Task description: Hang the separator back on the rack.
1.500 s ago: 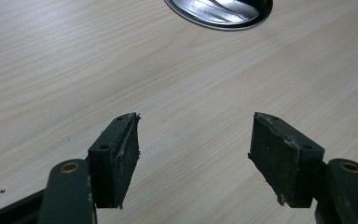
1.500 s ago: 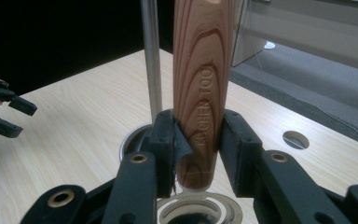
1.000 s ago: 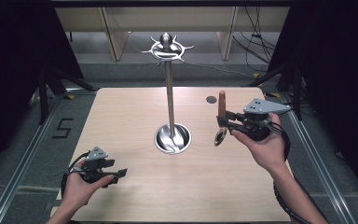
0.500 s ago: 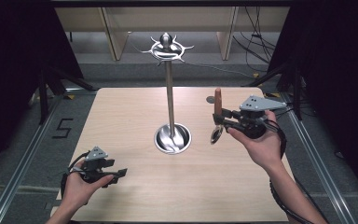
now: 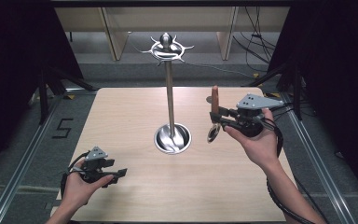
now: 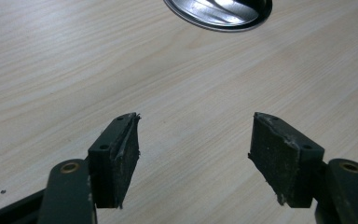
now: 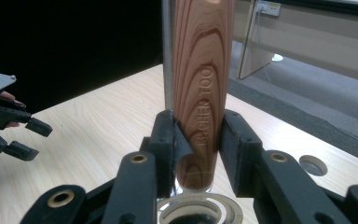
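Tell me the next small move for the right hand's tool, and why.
Probably lift the utensil higher toward the stand's hooks. The right tongs grip its wooden handle upright beside the pole, well below the hooks, while the left tongs sit open and idle.

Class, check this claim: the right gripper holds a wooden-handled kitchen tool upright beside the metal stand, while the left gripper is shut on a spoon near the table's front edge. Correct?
Not quite. The left gripper is open and holds nothing; the left gripper view shows bare table between its jaws. The right gripper does hold the wooden-handled kitchen tool upright beside the metal stand.
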Available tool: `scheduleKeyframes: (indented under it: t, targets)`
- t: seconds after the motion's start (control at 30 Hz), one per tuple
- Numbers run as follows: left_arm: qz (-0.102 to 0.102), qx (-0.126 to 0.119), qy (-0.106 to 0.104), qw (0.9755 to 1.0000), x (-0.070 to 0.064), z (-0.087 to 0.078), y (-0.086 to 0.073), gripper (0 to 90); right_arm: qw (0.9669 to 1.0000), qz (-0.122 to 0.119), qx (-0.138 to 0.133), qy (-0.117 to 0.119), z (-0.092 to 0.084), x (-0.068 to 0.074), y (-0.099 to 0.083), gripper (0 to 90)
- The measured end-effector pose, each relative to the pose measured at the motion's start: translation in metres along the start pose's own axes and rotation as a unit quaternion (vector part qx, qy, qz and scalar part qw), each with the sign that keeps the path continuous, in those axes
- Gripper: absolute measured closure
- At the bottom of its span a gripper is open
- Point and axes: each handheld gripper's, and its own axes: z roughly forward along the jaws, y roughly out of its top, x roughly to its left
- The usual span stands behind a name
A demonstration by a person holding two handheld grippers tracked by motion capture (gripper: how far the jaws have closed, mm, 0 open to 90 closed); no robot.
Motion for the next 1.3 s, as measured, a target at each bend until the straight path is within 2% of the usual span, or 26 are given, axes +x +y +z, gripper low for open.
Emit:
scheduleKeyframes:
  t: [0.03, 0.07, 0.1, 0.23, 0.33, 0.43, 0.53, 0.57, 0.6, 0.63, 0.73, 0.77, 0.8, 0.97, 1.0, 1.07, 1.1, 1.13, 1.2, 1.23, 1.27, 1.3]
  targets:
    - [0.003, 0.003, 0.0, 1.0, 0.0, 0.0, 0.0, 32.0, 0.9999, 0.013, 0.0, -0.002, 0.0, 0.003, 0.0, 68.8]
    - [0.004, 0.003, 0.0, 1.0, 0.0, -0.001, 0.0, 32.0, 0.9999, 0.013, -0.007, -0.005, 0.002, 0.003, 0.0, 68.8]
    - [0.005, 0.006, 0.0, 1.0, 0.0, -0.001, 0.0, 32.0, 1.0, -0.001, -0.007, -0.001, 0.002, 0.001, 0.0, 68.8]
    - [0.005, 0.006, 0.0, 1.0, 0.0, -0.001, 0.0, 32.0, 0.9999, 0.004, -0.009, -0.004, 0.003, 0.003, 0.001, 68.8]
    - [0.005, 0.005, 0.0, 1.0, 0.0, -0.001, 0.0, 32.0, 0.9999, 0.012, 0.002, 0.004, 0.002, 0.005, 0.002, 68.8]
    - [0.005, 0.005, 0.001, 1.0, 0.0, -0.001, 0.0, 32.0, 1.0, 0.001, -0.003, 0.004, 0.003, 0.003, 0.002, 68.8]
    - [0.003, 0.003, 0.001, 1.0, 0.0, -0.001, 0.0, 32.0, 1.0, 0.003, -0.005, 0.003, 0.004, 0.004, 0.003, 68.8]
    - [0.005, 0.005, 0.001, 1.0, 0.0, -0.001, 0.0, 32.1, 0.9999, 0.012, -0.004, 0.006, 0.004, 0.005, 0.003, 68.8]
    - [0.005, 0.005, 0.001, 1.0, 0.0, -0.001, 0.0, 32.0, 0.9999, 0.012, -0.004, 0.006, 0.004, 0.005, 0.003, 68.8]
    - [-0.001, -0.001, 0.006, 1.0, 0.0, 0.0, 0.0, 32.0, 1.0, 0.0, -0.008, 0.002, 0.005, 0.003, 0.004, 68.8]
    - [-0.003, -0.003, 0.005, 1.0, -0.001, 0.0, 0.0, 32.0, 1.0, 0.004, -0.005, 0.0, 0.004, 0.005, 0.005, 68.8]
    - [-0.003, -0.005, 0.005, 1.0, -0.001, 0.0, 0.0, 32.0, 1.0, 0.002, -0.004, 0.008, 0.005, 0.004, 0.006, 68.8]
    - [0.008, 0.005, 0.002, 1.0, 0.001, -0.001, 0.0, 32.0, 1.0, 0.002, -0.004, 0.008, 0.005, 0.004, 0.006, 68.8]
    - [0.009, 0.003, 0.005, 0.9999, 0.0, -0.001, 0.0, 32.0, 0.9999, 0.01, -0.008, 0.01, 0.006, 0.005, 0.008, 68.8]
    - [-0.002, -0.005, 0.006, 1.0, -0.001, 0.0, 0.0, 32.0, 0.9999, 0.013, -0.006, 0.004, 0.005, 0.006, 0.008, 68.8]
    - [-0.001, -0.003, 0.011, 0.9999, -0.001, 0.0, 0.0, 32.0, 0.9999, 0.012, -0.011, 0.001, 0.005, 0.006, 0.009, 68.8]
    - [-0.001, -0.003, 0.011, 0.9999, -0.001, 0.0, 0.0, 32.0, 0.9999, 0.0, -0.013, -0.002, 0.006, 0.005, 0.009, 68.8]
    - [0.0, -0.002, 0.01, 0.9999, -0.001, -0.001, 0.0, 32.0, 0.9999, 0.01, -0.007, 0.001, 0.005, 0.006, 0.009, 68.8]
    - [0.0, -0.003, 0.009, 1.0, -0.001, 0.0, 0.0, 32.0, 0.9999, 0.01, -0.006, 0.003, 0.005, 0.006, 0.01, 68.8]
    - [0.0, -0.003, 0.009, 1.0, -0.001, 0.0, 0.0, 32.0, 0.9999, -0.002, -0.011, 0.001, 0.006, 0.005, 0.011, 68.8]
    - [0.0, -0.003, 0.009, 1.0, -0.001, 0.0, 0.0, 32.0, 0.9999, -0.002, -0.011, 0.001, 0.006, 0.005, 0.011, 68.8]
    - [-0.001, -0.004, 0.008, 1.0, -0.001, 0.0, 0.0, 32.0, 0.9999, 0.012, -0.009, 0.001, 0.005, 0.007, 0.011, 68.8]
